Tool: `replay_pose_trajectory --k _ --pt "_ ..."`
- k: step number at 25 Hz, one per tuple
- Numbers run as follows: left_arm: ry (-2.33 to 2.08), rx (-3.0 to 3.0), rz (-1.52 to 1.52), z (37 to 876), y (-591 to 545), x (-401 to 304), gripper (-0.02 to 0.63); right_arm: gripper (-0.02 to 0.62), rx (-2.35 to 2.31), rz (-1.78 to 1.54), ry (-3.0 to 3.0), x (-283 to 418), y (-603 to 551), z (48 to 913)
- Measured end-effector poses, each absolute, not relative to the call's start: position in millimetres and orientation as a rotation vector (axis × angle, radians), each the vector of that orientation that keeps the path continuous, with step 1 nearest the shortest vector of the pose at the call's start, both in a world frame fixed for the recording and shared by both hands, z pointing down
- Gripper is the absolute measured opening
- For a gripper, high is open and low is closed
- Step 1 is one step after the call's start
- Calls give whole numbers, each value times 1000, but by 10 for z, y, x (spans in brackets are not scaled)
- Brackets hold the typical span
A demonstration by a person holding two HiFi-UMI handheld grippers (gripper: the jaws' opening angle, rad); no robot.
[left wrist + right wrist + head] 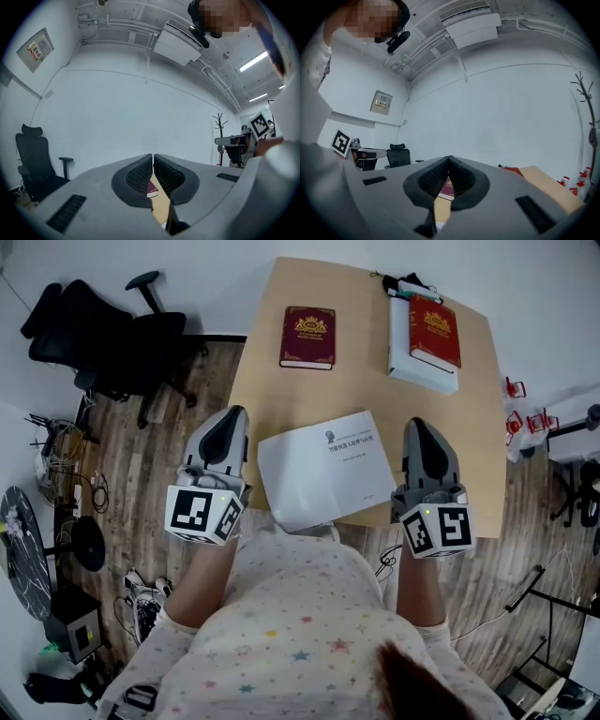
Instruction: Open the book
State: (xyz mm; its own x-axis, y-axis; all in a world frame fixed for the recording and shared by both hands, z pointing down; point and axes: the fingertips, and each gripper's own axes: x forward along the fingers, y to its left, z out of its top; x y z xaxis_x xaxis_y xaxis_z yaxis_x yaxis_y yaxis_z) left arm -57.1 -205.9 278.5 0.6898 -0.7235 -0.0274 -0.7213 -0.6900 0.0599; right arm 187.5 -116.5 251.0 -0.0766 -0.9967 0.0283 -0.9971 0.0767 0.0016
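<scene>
White paperback book point(323, 468) is lying closed on the light wooden desk point(366, 381).
Left tool point(235, 415) and right tool point(416, 426) are flanking it, both closed, empty.

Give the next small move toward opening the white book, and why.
Likely: open the jaws of the right gripper and ease it in to the nearest cover edge of the white book. The book lies closed at the near edge of the table, with the left gripper on its other side. Both grippers are shut, empty and off the book. I cannot tell where the spine is.
</scene>
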Motion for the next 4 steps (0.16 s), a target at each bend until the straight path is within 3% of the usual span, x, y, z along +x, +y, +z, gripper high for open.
replay_pose_trajectory --k 4 --pt "-1216 2844 -79 2799 -2084 -561 21 0 2127 27 -2286 1888 -1184 2525"
